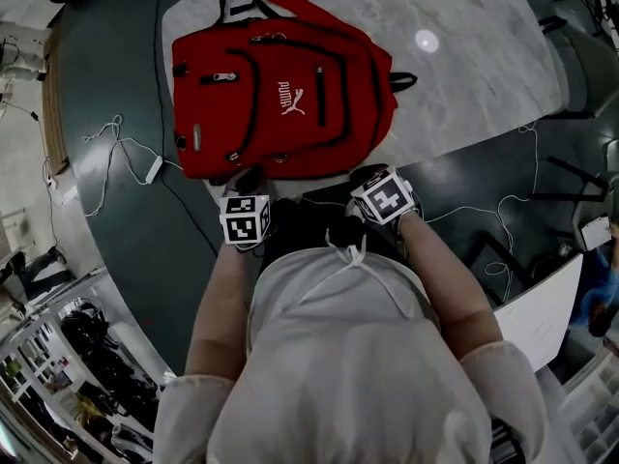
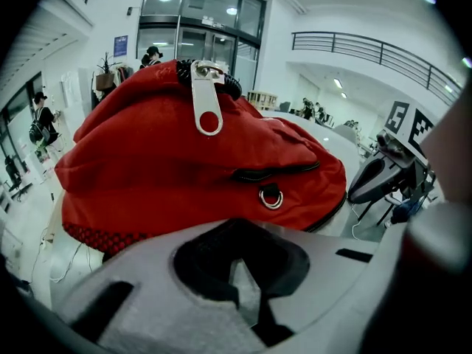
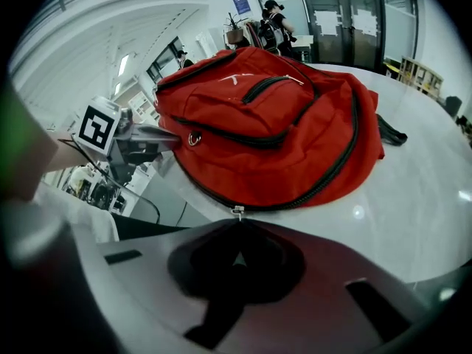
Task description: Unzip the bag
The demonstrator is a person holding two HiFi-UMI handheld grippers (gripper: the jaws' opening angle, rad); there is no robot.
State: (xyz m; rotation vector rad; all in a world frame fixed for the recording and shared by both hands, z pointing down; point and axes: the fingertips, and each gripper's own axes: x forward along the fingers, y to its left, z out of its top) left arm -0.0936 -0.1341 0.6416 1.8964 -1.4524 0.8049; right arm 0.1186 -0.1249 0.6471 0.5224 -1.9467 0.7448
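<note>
The red fabric backpack lies upper centre on the white marble tabletop. The right tool looks pinched shut on the small metal zipper pull (left tool closed, empty): draw steadily along the track.

The bag lies on the counter, directly ahead of the left claw and the right claw, which sit side by side at its near edge. The zip pull sits at the right claw's tips.
</note>
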